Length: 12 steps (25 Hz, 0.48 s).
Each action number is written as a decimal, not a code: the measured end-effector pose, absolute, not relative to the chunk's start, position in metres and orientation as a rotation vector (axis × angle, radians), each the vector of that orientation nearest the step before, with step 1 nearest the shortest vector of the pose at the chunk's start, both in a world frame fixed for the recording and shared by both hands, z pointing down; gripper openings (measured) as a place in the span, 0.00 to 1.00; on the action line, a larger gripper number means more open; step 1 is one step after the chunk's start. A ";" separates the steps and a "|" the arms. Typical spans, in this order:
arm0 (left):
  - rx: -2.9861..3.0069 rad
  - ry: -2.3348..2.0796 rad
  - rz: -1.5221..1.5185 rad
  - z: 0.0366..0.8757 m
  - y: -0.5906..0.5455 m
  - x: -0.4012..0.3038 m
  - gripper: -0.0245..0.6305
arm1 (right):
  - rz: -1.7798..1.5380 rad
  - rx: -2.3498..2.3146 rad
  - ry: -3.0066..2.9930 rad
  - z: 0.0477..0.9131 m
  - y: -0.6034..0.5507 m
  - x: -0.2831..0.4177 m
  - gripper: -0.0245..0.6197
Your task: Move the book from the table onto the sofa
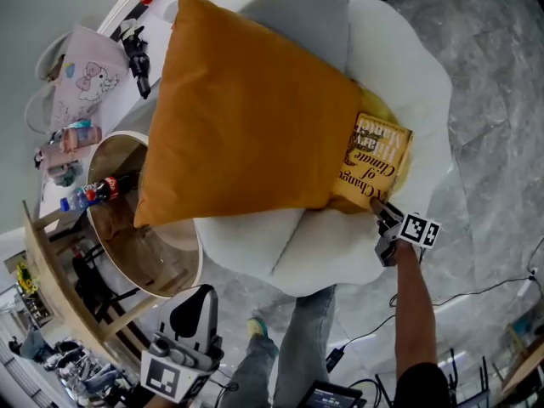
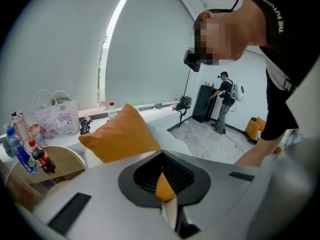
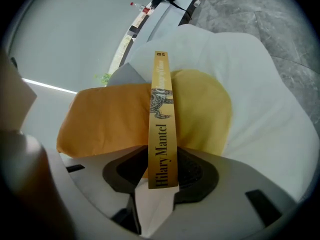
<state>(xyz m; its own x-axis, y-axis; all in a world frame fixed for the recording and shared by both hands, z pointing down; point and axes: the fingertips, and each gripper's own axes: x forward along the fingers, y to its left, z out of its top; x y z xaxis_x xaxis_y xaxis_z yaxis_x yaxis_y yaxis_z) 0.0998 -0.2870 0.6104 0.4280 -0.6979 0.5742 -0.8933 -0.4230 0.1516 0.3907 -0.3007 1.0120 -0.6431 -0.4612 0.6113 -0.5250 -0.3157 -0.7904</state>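
At the bottom left of the head view, the left tool (image 1: 201, 296) hangs beside the person's jeans (image 1: 299, 347). In its own view the jaws meet at their tips with nothing held between them; only a sliver of orange shows through the slit behind the tips.

At lower right, a bare forearm (image 1: 415, 304) reaches up the frame to the right tool (image 1: 384, 213), whose jaws are clamped on the near edge of the book (image 1: 374, 161). In the right gripper view the gold spine stands upright in the middle of the frame, a dark pad against each side, with the author's name running along it.

The book lies cover up at centre right of the head view, over a yellow cushion (image 1: 384, 107) on the white sofa (image 1: 399, 58). Its left edge is against the right edge of the big orange cushion (image 1: 246, 109), which fills the middle of the frame; whether it slips under that cushion I cannot tell.

Left of the sofa stands a round wooden desk (image 1: 123, 155) with a cola bottle (image 1: 106, 189) on it. Farther off, at upper left, a pale bag (image 1: 85, 79) with a cartoon print sits on a white ledge. Grey marble floor (image 1: 493, 100) fills the right side.
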 end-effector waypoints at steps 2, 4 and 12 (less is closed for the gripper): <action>2.248 -1.352 0.587 0.610 -0.285 0.100 0.06 | 2.109 1.338 -1.749 1.018 -0.299 0.395 0.32; 2.246 -1.356 0.579 0.608 -0.282 0.099 0.06 | 1.978 1.388 -1.670 1.026 -0.297 0.404 0.38; 2.252 -1.399 0.553 0.585 -0.272 0.081 0.06 | 1.704 1.435 -1.536 1.014 -0.281 0.420 0.47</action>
